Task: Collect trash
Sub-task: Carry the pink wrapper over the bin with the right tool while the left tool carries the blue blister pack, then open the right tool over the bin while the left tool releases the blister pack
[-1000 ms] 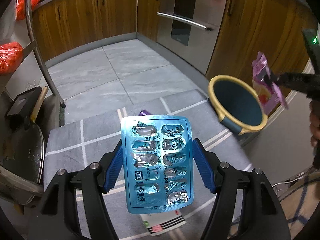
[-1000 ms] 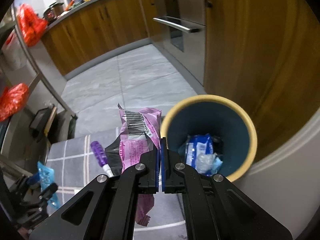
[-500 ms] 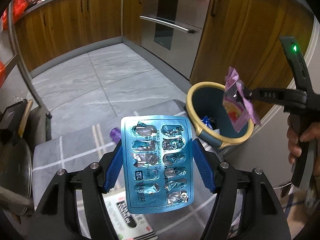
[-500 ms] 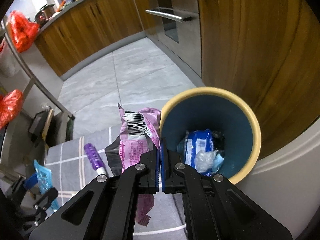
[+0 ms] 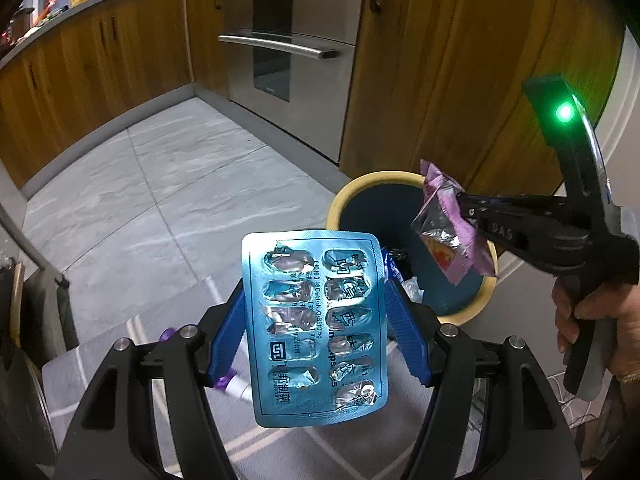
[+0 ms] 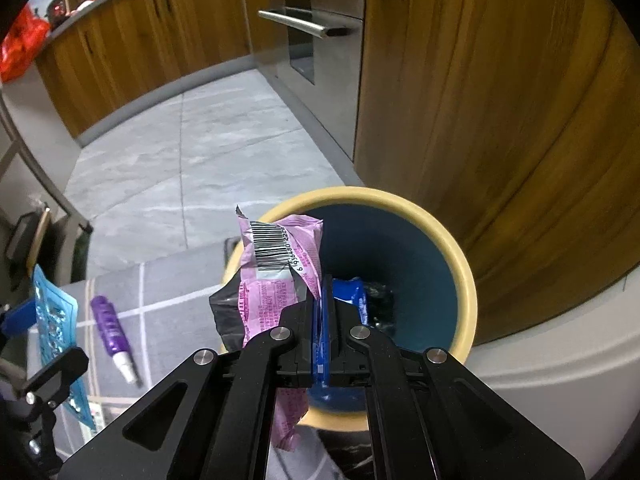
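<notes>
While bin (image 6: 464, 276) gapes, purple tube (image 6: 110, 326) on mat (image 6: 180, 292), likely nothing between.

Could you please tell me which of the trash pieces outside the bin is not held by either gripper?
The purple tube: it lies loose on the grey mat, whereas the blue blister pack and pink wrapper are each clamped in a gripper.

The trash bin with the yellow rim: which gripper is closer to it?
Right. The right gripper holds the pink wrapper over the bin opening. The left gripper, shut on the blister pack, is short of the rim.
</notes>
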`<state>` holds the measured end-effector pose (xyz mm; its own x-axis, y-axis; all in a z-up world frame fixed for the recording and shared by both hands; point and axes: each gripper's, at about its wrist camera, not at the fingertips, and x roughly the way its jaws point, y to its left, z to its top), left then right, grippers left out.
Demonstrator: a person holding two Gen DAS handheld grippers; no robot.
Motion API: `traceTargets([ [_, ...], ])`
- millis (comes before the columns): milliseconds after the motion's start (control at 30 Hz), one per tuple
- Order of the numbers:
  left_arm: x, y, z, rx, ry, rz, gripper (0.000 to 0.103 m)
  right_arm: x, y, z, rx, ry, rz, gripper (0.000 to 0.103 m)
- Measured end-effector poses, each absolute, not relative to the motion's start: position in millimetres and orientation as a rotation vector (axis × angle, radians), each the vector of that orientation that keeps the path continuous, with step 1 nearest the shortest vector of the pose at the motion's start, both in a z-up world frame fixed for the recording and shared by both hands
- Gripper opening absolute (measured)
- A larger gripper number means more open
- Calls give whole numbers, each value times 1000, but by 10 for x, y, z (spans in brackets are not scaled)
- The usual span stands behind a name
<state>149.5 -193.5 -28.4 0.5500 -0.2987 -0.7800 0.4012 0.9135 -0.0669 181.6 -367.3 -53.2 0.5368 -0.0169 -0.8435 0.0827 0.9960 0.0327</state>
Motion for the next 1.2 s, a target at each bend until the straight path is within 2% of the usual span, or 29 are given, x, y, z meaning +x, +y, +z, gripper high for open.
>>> traceTargets([
  [300,1643,-2130,-532,115,940,-474,66,1921,-3763,-696,59,1024,-86,3],
  [867,1841,-2384,-640,183,929,-570,66,2079,-4088,-945,133,1077,-203,3],
  [1200,2027,-2871,-786,383,907,-641,67,2093,-4283,-1019,212,1097,-261,3],
])
